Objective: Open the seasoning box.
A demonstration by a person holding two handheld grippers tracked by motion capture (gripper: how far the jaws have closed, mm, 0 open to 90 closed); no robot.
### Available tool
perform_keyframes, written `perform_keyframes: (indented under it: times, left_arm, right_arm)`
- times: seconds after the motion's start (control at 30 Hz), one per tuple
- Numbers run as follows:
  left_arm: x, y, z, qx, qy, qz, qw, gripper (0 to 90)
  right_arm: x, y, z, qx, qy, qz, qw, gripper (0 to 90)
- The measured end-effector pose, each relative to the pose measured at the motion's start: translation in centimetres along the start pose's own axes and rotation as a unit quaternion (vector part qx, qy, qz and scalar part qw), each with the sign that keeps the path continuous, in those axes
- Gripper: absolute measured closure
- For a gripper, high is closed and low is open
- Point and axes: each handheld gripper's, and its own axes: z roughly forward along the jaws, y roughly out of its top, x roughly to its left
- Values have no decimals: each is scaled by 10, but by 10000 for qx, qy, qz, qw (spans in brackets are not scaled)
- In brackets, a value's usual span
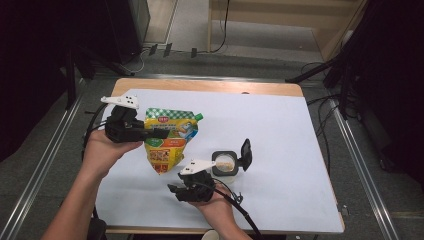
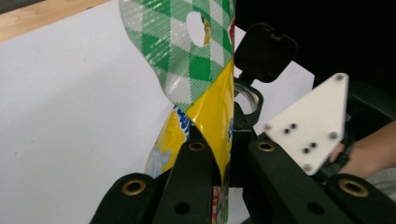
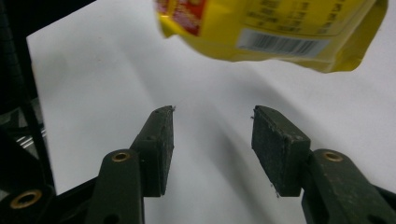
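Pouch, glossy crinkled yellow plastic, pinched by left tongs

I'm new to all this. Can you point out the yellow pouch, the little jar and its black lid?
yellow pouch (image 1: 167, 145): high view, front panel.
little jar (image 1: 225, 163): high view, open mouth.
black lid (image 1: 246, 153): high view, flipped-up flap.

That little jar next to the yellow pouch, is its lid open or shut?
Open. The jar has its black flip lid swung up and back, so its pale contents show.
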Motion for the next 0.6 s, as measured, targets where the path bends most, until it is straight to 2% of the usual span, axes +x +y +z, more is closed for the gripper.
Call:
perform_keyframes:
  times: [0.17,0.33,0.47,0.5,0.53,0.6]
  left_arm:
    - [-7,-1,-5,-17,-101,-29,9999,900]
    - [-13,-1,-8,13,-201,-47,9998,900]
    - [-16,-1,-7,28,-263,-47,9996,900]
    - [-16,-1,-7,28,-263,-47,9996,900]
    - [-17,-1,-7,30,-341,-69,9994,900]
    - [-18,-1,-7,16,-378,-85,9992,900]
  right_arm:
    - [-3,2,10,-109,-185,85,9997,501]
    - [-10,1,17,-322,-344,474,9978,495]
    - [-13,0,21,-421,-567,477,9964,607]
    - [-13,0,21,-421,-567,477,9964,607]
    - [-14,-1,22,-453,-672,439,9957,681]
    - [-13,-3,23,-499,-731,381,9953,745]
